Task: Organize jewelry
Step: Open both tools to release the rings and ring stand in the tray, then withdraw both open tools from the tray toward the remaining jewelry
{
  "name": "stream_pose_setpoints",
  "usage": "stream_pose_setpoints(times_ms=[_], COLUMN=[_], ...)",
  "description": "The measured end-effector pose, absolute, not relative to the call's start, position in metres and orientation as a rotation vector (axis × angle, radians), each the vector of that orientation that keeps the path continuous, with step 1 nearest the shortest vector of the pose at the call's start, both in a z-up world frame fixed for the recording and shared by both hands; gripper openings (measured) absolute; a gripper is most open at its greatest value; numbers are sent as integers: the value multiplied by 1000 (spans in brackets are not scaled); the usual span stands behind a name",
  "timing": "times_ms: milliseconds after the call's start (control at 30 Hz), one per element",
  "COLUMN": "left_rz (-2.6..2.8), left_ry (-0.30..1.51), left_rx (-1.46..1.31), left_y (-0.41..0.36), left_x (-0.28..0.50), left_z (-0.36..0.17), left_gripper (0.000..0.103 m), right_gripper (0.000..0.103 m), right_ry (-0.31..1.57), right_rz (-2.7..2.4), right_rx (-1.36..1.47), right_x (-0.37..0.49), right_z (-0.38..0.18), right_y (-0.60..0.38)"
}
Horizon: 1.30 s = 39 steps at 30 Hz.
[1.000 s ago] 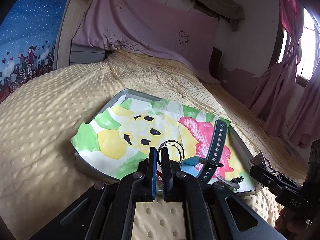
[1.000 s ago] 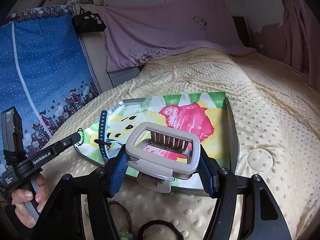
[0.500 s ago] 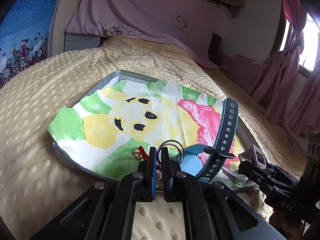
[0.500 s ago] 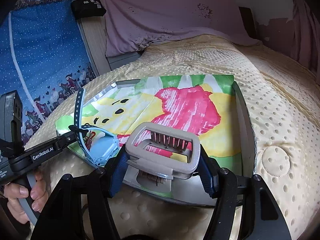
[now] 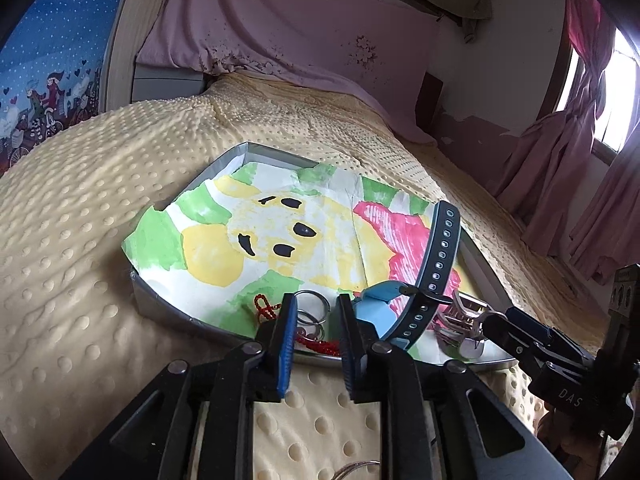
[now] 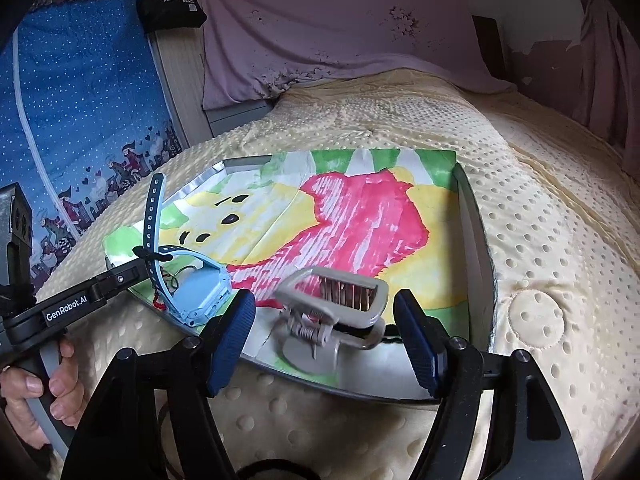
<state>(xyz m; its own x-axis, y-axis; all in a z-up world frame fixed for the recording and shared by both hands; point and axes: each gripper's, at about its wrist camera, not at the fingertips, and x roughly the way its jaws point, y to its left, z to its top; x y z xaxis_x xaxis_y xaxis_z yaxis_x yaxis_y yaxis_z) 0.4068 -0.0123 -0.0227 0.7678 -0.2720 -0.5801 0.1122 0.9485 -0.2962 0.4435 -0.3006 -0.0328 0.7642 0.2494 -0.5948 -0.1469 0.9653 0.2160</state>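
A shallow grey tray (image 5: pixel 224 160) lined with a painted paper lies on the yellow bedspread. My left gripper (image 5: pixel 318 320) is open at the tray's near edge, with silver rings (image 5: pixel 312 308) and a red beaded string (image 5: pixel 264 308) lying just beyond its tips. A blue watch (image 5: pixel 380 304) with a dark strap (image 5: pixel 438 256) lies beside them; it also shows in the right wrist view (image 6: pixel 200 292). My right gripper (image 6: pixel 324 316) is open, and a grey hair claw clip (image 6: pixel 340 308) lies in the tray between its fingers.
The tray (image 6: pixel 476 240) sits mid-bed. A pink sheet (image 5: pixel 280 20) covers the headboard end, and a blue patterned panel (image 6: pixel 72 120) stands at the left. Pink curtains (image 5: pixel 580 160) hang at the right. A ring (image 5: pixel 356 468) lies on the bedspread under my left gripper.
Both grippers opened. The left one let go of the silver rings and the right one let go of the hair claw clip; both now lie in the tray.
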Motion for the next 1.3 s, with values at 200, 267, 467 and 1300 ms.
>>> stream_pose_setpoints(times_ms=[200, 267, 467, 1300], left_rz=[-159, -160, -117, -171], left_ry=[594, 595, 512, 307], left_rx=[-230, -236, -217, -122], left_y=[-6, -4, -2, -9], left_x=[381, 374, 338, 194], left_z=[-9, -6, 6, 43], left_gripper=[68, 73, 98, 103], right_gripper=[70, 74, 88, 102], right_ry=[627, 598, 516, 295], right_rz=[185, 175, 138, 82], right_rx=[141, 152, 187, 119], right_x=[431, 422, 386, 197], right_z=[-20, -12, 7, 63], right_y=[-305, -306, -308, -317])
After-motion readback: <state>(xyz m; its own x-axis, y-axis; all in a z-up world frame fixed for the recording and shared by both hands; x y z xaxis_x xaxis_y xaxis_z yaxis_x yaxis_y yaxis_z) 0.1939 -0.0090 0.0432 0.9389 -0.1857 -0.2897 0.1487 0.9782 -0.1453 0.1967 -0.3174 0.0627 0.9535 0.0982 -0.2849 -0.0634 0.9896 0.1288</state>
